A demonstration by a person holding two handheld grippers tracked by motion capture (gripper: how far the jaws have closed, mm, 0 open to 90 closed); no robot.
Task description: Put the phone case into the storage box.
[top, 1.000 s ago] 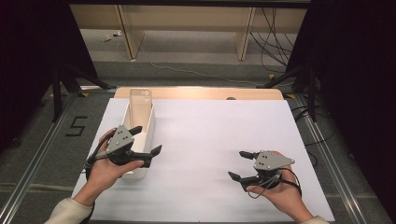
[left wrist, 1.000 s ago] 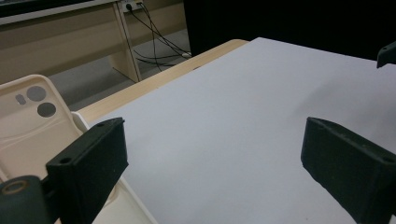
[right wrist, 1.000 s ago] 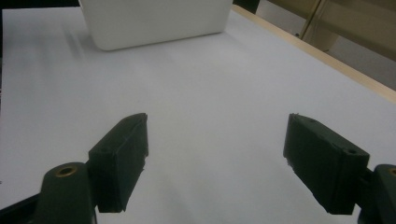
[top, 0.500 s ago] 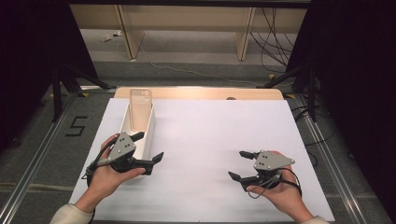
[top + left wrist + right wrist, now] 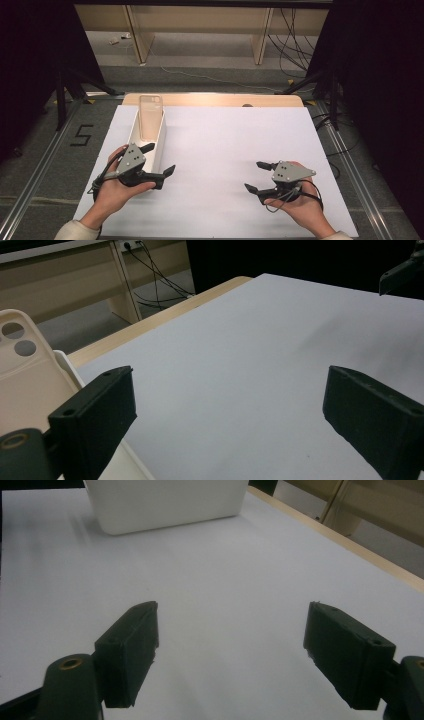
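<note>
- The left gripper (image 5: 159, 160) is hovering by the near end of the long white tray (image 5: 159, 142), its jaws spread wide and gripping nothing; one jaw is reaching over the tray's rim, the other is hanging over the white table sheet (image 5: 225, 150).
- The person's left hand (image 5: 117, 187) is wrapping the handle from below, the forearm coming in from the bottom left and angling toward the tray.
- A translucent phone case (image 5: 150, 117) is leaning upright in the tray's far part, camera cutouts showing in the left gripper view (image 5: 22, 370).
- The right gripper (image 5: 260, 176) is resting low over the sheet on the right, well apart from the tray, jaws standing wide and empty, pointing left toward the tray (image 5: 165, 502).
- The right hand (image 5: 300, 207) is cupping its handle from underneath, a cable looping beside the wrist.
</note>
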